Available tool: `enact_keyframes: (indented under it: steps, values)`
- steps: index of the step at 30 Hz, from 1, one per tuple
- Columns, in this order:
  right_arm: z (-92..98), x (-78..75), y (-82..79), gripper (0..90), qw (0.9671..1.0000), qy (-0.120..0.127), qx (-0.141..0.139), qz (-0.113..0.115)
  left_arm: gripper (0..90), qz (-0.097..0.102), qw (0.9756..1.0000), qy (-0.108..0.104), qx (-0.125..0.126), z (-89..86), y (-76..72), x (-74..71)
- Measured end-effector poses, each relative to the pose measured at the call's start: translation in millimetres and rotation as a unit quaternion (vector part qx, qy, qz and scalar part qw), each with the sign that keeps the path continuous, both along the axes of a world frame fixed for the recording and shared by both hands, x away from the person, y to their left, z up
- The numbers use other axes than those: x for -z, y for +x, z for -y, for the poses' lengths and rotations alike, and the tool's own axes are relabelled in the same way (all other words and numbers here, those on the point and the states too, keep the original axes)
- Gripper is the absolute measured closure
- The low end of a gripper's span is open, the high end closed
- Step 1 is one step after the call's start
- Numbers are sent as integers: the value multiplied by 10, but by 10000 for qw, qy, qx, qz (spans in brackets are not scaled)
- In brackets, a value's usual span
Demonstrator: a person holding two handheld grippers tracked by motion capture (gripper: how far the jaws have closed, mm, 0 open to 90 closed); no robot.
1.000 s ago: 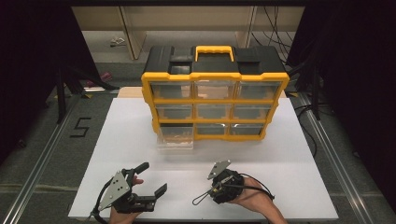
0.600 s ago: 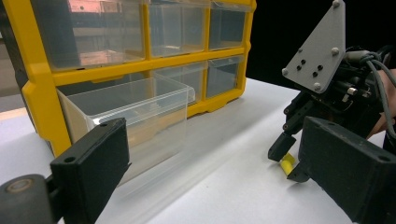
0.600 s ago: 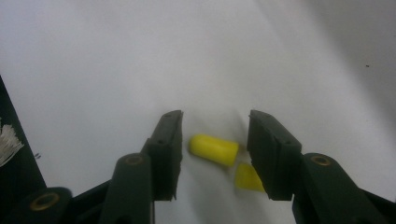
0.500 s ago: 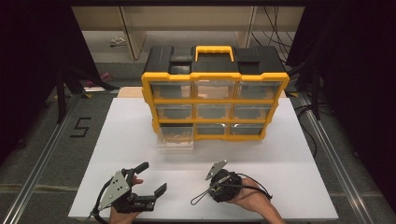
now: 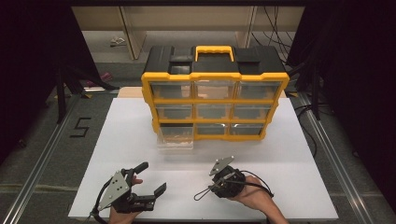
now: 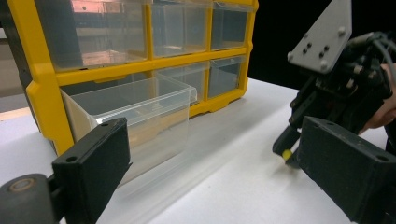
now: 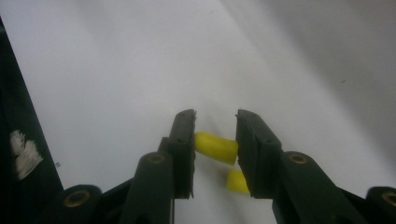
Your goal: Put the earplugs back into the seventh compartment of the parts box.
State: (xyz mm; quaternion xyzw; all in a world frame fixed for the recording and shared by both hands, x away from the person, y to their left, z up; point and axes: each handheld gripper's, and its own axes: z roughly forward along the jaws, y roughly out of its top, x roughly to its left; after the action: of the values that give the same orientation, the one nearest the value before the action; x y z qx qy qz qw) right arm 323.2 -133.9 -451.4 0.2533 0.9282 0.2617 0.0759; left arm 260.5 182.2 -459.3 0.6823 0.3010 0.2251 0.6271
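Right gripper view: right gripper (image 7: 215,140) is pinching a small yellow plug (image 7: 215,147) crosswise between its pads, just over the white table (image 7: 116,70); jaws have just been closing and are now pressing on both ends of the plug.
Second plug (image 7: 237,182): lying on the table just below the held one, partly hidden behind the right-hand jaw.
Plug's place: near the table's front edge, right of centre, well apart from the organizer (image 5: 215,98).
Left gripper view: right gripper (image 6: 286,155) is pointing its tips down at the table, a yellow speck showing at them; a hand is wrapping around its body.
Left gripper (image 5: 152,179): jaws are standing wide apart, holding nothing, hovering at the front left of the table.
Drawer (image 5: 175,139): clear, pulled out of the organizer's bottom-left slot and sitting on the table in front of it.
Organizer: yellow and black, nine clear drawers, standing upright at the back of the table.
Between plug and drawer: bare tabletop, nothing is blocking the way.
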Motion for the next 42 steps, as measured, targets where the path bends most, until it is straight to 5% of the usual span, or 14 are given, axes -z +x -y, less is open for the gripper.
enact_keyframes:
  steps: [15, 23, 32, 42]
  values:
    - [123, -229, 30, 683, 9946, 775, 354, 595, 94, -20, 10000, 39, 16, 19, 2, 6]
    - [126, -399, 74, 682, 9859, 1218, 489, 1035, 94, -15, 10000, 22, 22, 19, -1, 6]
    - [124, -542, 160, 682, 9775, 1599, 609, 1236, 94, -3, 10000, 10, 34, 19, -2, 5]
    - [-28, -678, 313, 682, 9721, 1828, 634, 1323, 94, 5, 10000, 13, 19, 11, -6, 3]
